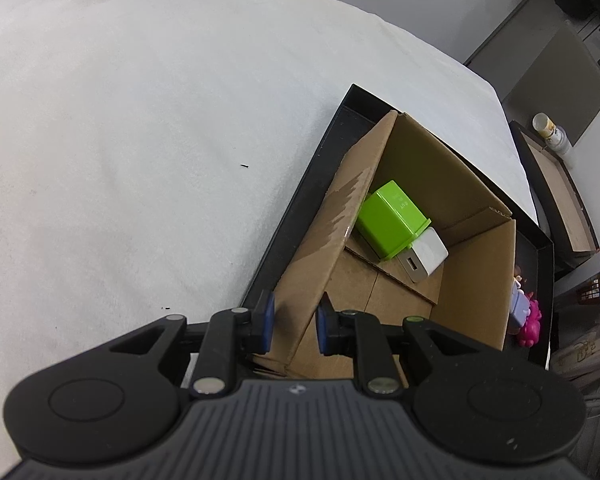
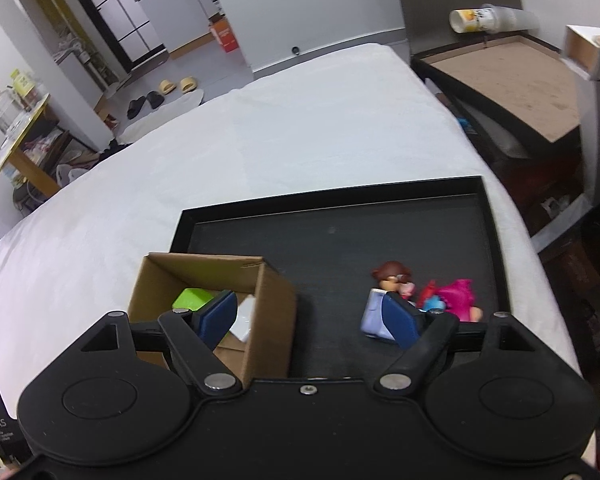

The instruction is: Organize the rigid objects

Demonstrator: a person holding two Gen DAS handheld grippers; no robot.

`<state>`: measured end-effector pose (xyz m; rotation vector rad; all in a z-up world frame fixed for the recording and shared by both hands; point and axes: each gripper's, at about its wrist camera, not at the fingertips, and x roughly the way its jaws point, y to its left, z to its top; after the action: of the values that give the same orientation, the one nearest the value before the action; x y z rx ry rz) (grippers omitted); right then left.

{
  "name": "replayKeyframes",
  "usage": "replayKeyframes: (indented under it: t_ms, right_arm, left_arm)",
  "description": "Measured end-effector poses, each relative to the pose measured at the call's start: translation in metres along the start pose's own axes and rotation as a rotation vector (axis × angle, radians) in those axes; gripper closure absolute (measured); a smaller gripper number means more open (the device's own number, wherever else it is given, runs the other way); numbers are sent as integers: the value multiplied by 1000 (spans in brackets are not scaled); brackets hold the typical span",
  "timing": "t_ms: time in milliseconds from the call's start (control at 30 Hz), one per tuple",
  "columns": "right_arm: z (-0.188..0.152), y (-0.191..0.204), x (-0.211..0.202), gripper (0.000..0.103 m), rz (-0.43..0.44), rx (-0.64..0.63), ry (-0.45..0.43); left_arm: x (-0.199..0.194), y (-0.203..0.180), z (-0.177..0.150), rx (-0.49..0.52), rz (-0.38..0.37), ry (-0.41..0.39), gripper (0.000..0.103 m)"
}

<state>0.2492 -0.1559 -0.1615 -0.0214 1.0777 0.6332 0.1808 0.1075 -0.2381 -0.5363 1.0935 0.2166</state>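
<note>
A cardboard box (image 1: 472,280) stands in a black tray (image 1: 300,208) on the white-covered table. Inside it lie a green block (image 1: 392,220) and a white USB charger (image 1: 430,258). My left gripper (image 1: 294,326) has its blue pads on either side of the box's near left wall, close to it. In the right wrist view the box (image 2: 268,312) sits at the tray's (image 2: 340,236) left, with the green block (image 2: 190,298) inside. A doll figure (image 2: 384,284) and a pink toy (image 2: 456,294) lie at the tray's right. My right gripper (image 2: 308,320) is open and empty above the tray.
A second tray with a brown liner (image 2: 512,76) stands beyond the table's right edge, with a stack of paper cups (image 2: 484,20) behind it. The toys also show at the tray's right edge in the left wrist view (image 1: 526,316).
</note>
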Motion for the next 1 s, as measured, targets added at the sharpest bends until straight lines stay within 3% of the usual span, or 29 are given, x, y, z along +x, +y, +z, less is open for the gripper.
replayKeyframes:
  t_ms: [233,500,767,833,1000]
  right_arm:
    - [1,-23,-11,21,-12,28,-17]
    - [0,-54,-18,5,0,68,-37]
    - [-10,-84,-3,4,-2,111,14]
    - [-12,-89,1,7,-31,107,7]
    - [-16,-105,18,30,-22,123,47]
  left_arm:
    - [0,-1,1,-6,2,2,84]
    - [0,-3,0,-7,5,6,84]
    - [1,-3,1,-18,15,6,84]
    - [2,-3,1,-22,17,6,84]
    - [2,-2,1,-26,11,9,84]
